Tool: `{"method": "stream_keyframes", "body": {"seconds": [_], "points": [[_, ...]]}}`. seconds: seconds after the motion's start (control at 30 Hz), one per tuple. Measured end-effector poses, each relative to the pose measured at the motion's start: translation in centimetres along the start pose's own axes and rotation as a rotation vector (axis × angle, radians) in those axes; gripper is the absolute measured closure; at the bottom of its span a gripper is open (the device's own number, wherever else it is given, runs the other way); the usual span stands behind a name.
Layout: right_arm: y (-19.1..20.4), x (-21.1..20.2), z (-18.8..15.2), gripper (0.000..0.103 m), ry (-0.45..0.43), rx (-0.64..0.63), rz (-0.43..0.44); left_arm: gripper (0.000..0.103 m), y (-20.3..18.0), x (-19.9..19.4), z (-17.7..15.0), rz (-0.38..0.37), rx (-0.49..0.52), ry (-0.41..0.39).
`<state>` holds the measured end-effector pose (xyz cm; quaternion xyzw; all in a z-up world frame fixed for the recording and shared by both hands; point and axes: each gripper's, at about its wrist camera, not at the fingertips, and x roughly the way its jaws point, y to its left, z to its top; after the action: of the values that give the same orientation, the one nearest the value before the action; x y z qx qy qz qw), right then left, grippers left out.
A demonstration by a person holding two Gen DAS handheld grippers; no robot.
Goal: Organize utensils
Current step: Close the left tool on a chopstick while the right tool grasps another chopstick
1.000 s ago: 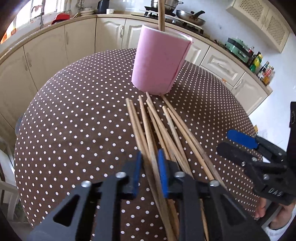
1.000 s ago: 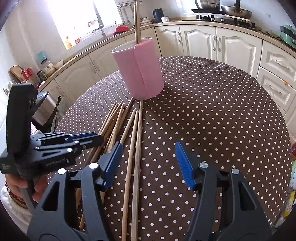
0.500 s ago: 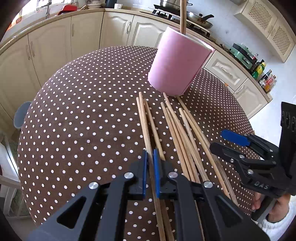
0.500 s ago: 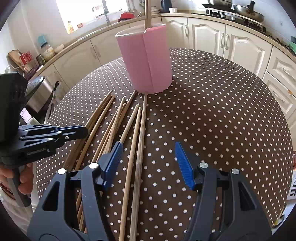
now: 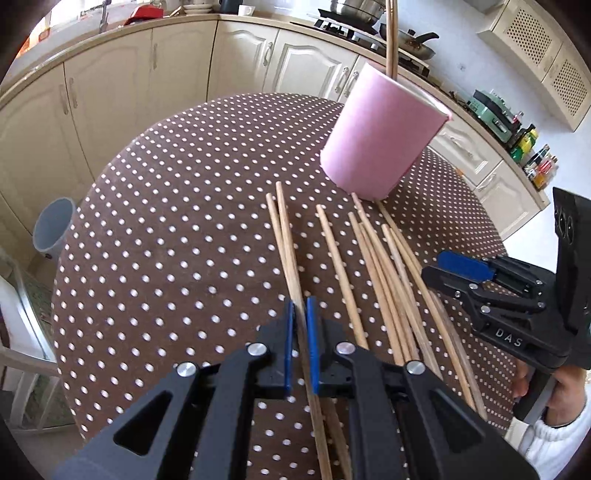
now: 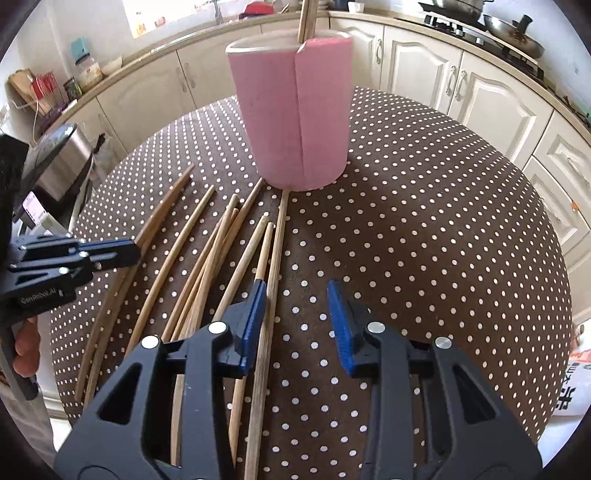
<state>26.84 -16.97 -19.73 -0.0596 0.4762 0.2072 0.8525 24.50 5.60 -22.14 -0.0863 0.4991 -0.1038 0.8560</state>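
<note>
A pink cylindrical holder (image 5: 384,133) stands on the polka-dot table (image 5: 166,229) with chopsticks upright in it; it also shows in the right wrist view (image 6: 295,110). Several wooden chopsticks (image 5: 384,266) lie fanned on the cloth in front of it, also in the right wrist view (image 6: 207,251). My left gripper (image 5: 300,306) is shut on a pair of chopsticks (image 5: 286,243), separated to the left of the pile. My right gripper (image 6: 297,291) is open and empty, low over the rightmost chopsticks (image 6: 275,258). It shows from the side in the left wrist view (image 5: 461,273).
Cream kitchen cabinets (image 5: 110,92) curve around behind the table, with a stove and pans (image 5: 369,14) on the counter. A grey bin (image 5: 55,229) stands on the floor to the left. A metal appliance (image 6: 62,162) stands beyond the table's left edge.
My left gripper has closed on two chopsticks and pulled them left, away from the pile. My right gripper has stayed open and moved closer to the holder.
</note>
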Motion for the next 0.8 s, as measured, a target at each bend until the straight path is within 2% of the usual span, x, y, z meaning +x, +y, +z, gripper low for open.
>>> {"method": "stream_keyframes", "body": {"seconds": [0.13, 0.27, 0.53, 0.8], "points": [[0.7, 0.7, 0.7, 0.069, 0.030, -0.027, -0.014, 0.095, 0.6, 0.2, 0.6, -0.032, -0.026, 0.014], [1.9, 1.5, 1.6, 0.073, 0.055, -0.056, -0.034, 0.089, 1.3, 0.1, 1.4, 0.017, -0.028, 0.017], [3.2, 2.8, 3.2, 0.091, 0.075, -0.084, -0.030, 0.087, 2.6, 0.3, 2.3, -0.028, -0.049, 0.048], [2.3, 2.8, 3.3, 0.092, 0.083, -0.067, -0.011, 0.087, 5.1, -0.2, 2.8, -0.001, -0.062, 0.049]]}}
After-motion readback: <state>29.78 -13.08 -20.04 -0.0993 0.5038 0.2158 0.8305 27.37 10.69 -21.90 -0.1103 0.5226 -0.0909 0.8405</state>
